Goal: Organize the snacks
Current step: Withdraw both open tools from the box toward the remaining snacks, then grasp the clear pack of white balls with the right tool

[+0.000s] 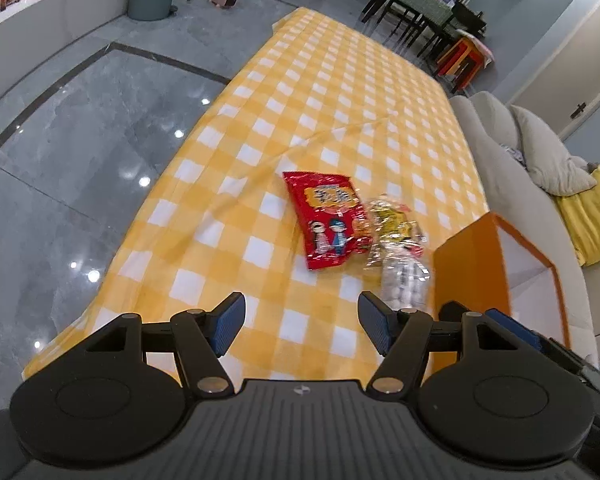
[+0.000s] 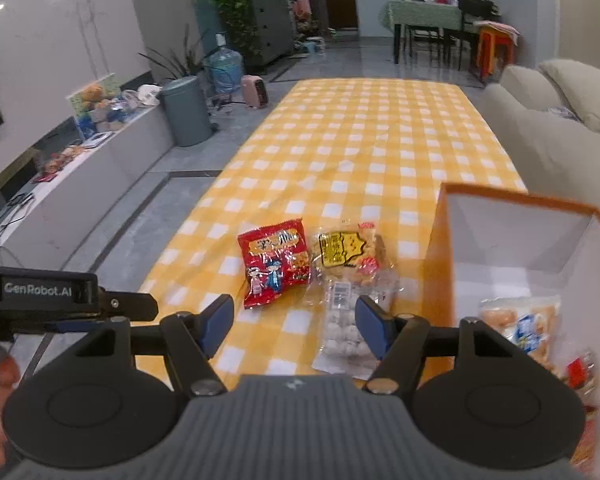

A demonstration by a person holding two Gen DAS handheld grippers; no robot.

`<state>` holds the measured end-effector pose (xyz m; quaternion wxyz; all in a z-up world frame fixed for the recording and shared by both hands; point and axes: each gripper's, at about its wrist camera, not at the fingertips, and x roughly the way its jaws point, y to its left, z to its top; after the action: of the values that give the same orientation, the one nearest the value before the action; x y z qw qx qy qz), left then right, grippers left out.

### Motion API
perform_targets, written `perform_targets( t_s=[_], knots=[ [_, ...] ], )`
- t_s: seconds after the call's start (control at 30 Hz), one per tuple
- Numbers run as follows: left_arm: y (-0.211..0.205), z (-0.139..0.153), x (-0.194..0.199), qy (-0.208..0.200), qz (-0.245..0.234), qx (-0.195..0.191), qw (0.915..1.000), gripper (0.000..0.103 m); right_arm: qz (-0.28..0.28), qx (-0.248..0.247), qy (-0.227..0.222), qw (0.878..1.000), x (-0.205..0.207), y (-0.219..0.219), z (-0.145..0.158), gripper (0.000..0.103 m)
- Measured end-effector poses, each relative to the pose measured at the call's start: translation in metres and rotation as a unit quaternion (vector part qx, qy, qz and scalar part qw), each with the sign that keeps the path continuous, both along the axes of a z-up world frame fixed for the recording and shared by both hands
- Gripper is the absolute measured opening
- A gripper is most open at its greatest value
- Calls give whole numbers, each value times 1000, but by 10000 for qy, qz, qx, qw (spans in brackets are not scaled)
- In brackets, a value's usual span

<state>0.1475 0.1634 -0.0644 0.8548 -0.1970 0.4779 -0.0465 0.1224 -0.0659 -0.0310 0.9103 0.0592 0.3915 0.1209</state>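
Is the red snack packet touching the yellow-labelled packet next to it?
Cannot tell. In the right wrist view the red packet and the yellow-labelled packet lie edge to edge, their clear wrapper edges meeting or overlapping; the left wrist view is too blurred to settle it.

Grey polished stone floor [image 1: 80,128] is reflecting ceiling spots as bright dots; a dark inlay band is crossing it toward 10 o'clock. Yellow-and-white checked tablecloth [image 2: 372,140] is covering a long table running toward 12 o'clock. Beige sofa [image 2: 548,152] with cushions is sitting at 2 o'clock. Green-clothed dining table [image 2: 424,14] with dark chairs is standing far off at 1 o'clock, red and orange stools [image 2: 496,46] beside it. Low white cabinet [image 2: 80,184] is lining the wall at 9 o'clock. Grey bin [image 2: 186,110], blue water jug [image 2: 224,68], pink heater [image 2: 256,91] and leafy plants [image 2: 236,4] are clustering at 11 o'clock.
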Motion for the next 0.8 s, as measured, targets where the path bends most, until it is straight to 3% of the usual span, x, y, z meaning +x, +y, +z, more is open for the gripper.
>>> perform_targets(
  t_s=[0.1, 0.23, 0.3, 0.57, 0.8],
  knots=[
    [3, -11, 7, -26, 21, -18, 10000, 76, -273, 145, 120, 9995, 9, 8, -17, 66],
    [4, -23, 17, 3, -47, -55, 10000, 76, -661, -146, 67, 9977, 20, 16, -39, 68],
    [3, -29, 22, 22, -77, -44, 10000, 76, -847, -269, 25, 9960, 25, 18, -50, 81],
    [-3, -46, 35, 233, -248, -47, 9994, 76, -1150, -983, -623, 9865, 32, 37, -87, 80],
    [5, -56, 37, 412, -131, -125, 9990, 76, -1283, -1152, -557, 9834, 49, 39, -119, 80]
  ],
)
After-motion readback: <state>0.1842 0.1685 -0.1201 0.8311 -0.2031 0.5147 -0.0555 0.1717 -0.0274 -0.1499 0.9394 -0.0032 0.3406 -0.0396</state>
